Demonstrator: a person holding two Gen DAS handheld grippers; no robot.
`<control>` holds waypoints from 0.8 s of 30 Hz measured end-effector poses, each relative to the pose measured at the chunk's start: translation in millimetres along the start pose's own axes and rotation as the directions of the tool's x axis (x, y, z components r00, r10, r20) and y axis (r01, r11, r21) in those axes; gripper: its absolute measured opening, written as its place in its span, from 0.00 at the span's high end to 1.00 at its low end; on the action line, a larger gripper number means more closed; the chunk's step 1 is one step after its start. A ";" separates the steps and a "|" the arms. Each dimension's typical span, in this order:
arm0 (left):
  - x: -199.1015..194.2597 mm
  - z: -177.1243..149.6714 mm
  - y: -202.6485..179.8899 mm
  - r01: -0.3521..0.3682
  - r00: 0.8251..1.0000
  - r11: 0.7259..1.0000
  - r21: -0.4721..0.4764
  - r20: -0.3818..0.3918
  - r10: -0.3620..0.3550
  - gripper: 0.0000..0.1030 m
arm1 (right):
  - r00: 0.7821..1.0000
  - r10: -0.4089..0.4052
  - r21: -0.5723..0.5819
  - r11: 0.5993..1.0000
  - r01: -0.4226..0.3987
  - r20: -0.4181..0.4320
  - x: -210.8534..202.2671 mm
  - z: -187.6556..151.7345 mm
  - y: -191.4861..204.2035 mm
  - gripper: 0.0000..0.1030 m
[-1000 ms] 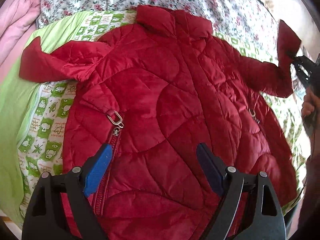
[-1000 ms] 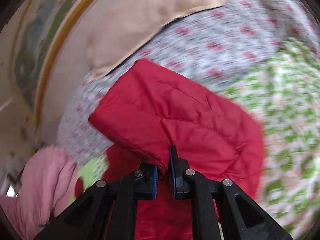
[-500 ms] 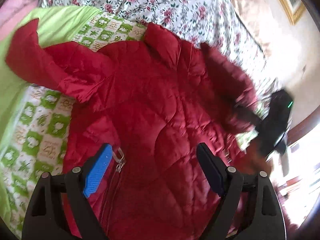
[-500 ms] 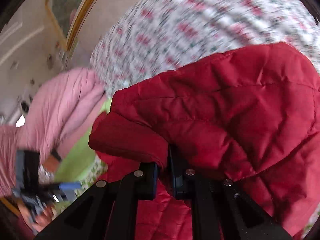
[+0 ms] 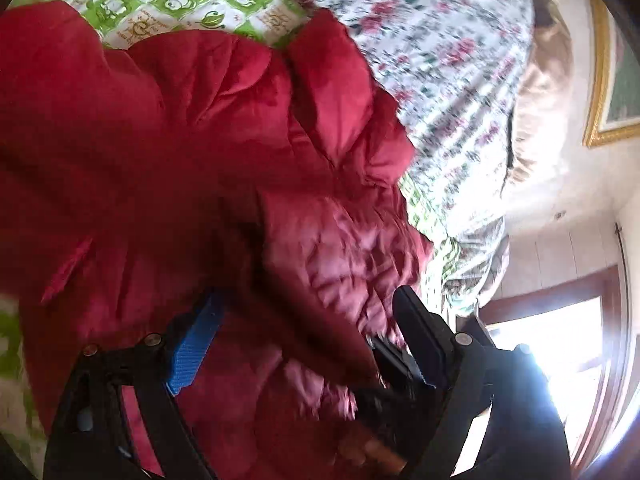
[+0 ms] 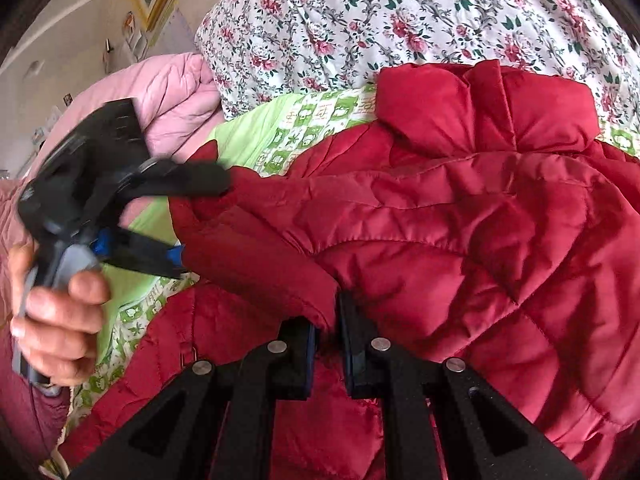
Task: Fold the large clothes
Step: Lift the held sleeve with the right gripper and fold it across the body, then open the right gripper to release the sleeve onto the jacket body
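While the right gripper (image 6: 328, 344) is clamped on the sleeve cuff (image 6: 280, 280) of the red jacket (image 6: 460, 220) on the bed, folding it across, the left gripper (image 5: 304, 340), jaws apart and empty, should next take the far-left sleeve.

A white bedsheet with red flowers (image 6: 400, 20) lies far ahead of the tongs. A green patterned blanket (image 6: 280, 136) lies nearer, and a puffy pink quilt (image 6: 172, 92) sits left.
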State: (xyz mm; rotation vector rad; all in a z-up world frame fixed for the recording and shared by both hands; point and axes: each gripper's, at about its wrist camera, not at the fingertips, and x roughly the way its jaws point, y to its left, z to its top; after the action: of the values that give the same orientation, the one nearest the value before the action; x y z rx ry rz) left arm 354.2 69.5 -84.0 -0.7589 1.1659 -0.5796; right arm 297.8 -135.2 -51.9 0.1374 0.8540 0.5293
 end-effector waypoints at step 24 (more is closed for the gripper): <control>16.1 19.4 -16.8 -0.502 0.863 0.743 0.443 0.208 0.460 0.81 | 0.924 -0.382 0.294 0.882 0.369 -0.011 -65.0 10.1 -136.3 0.57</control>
State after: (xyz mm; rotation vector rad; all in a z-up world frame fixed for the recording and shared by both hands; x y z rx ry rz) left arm 377.2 51.3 -76.5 -0.0295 1.0212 -0.3673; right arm 323.5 -284.2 -44.9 0.2468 0.8827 0.0308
